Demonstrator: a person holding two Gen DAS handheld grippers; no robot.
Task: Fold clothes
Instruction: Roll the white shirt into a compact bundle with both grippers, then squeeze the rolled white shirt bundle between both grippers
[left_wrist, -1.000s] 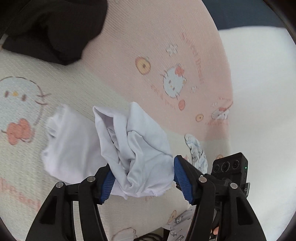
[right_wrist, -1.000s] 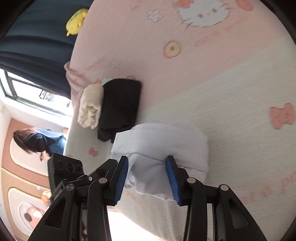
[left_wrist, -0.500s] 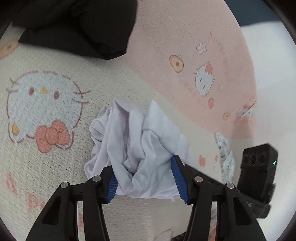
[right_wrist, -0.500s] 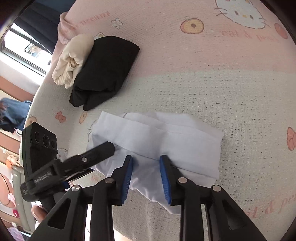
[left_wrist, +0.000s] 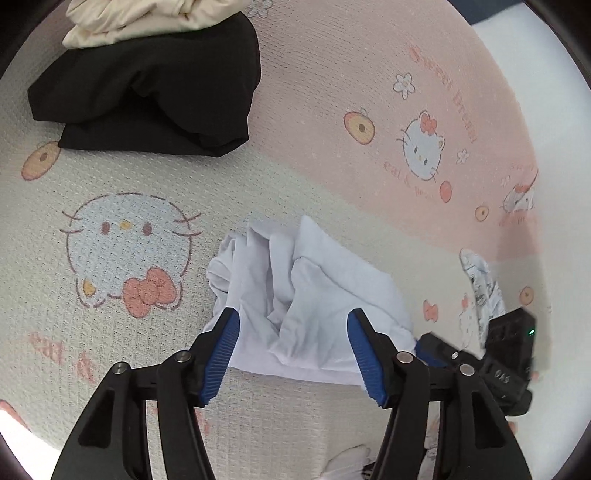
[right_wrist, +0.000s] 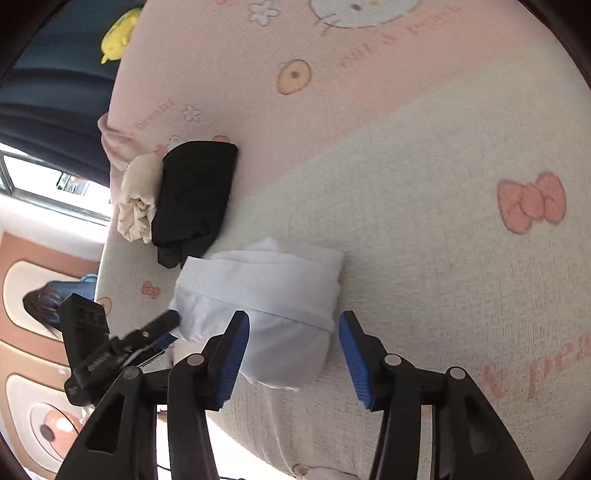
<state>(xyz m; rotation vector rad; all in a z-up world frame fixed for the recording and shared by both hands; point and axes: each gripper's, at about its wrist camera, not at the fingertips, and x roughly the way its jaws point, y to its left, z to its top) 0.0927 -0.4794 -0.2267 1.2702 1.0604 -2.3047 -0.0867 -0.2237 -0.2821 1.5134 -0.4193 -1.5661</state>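
Observation:
A white garment (left_wrist: 306, 288) lies bunched on the Hello Kitty blanket (left_wrist: 332, 110); in the right wrist view the white garment (right_wrist: 266, 295) looks like a folded bundle. My left gripper (left_wrist: 293, 350) is open, one finger on each side of the cloth's near edge. My right gripper (right_wrist: 293, 354) is open too, straddling the bundle's near end. Each view shows the other tool at the garment's side: right gripper (left_wrist: 432, 349), left gripper (right_wrist: 166, 332).
A folded black garment (left_wrist: 155, 92) and a rolled cream one (left_wrist: 129, 18) sit together beyond the white one. A patterned cloth (left_wrist: 480, 284) lies at the right. The bed edge, a window (right_wrist: 55, 177), a yellow toy (right_wrist: 118, 29) and a person (right_wrist: 48, 306) are at left.
The white garment has come down from a lifted bundle onto the blanket. My right gripper's jaws have widened and let go of it. The left gripper's jaw width looks unchanged.

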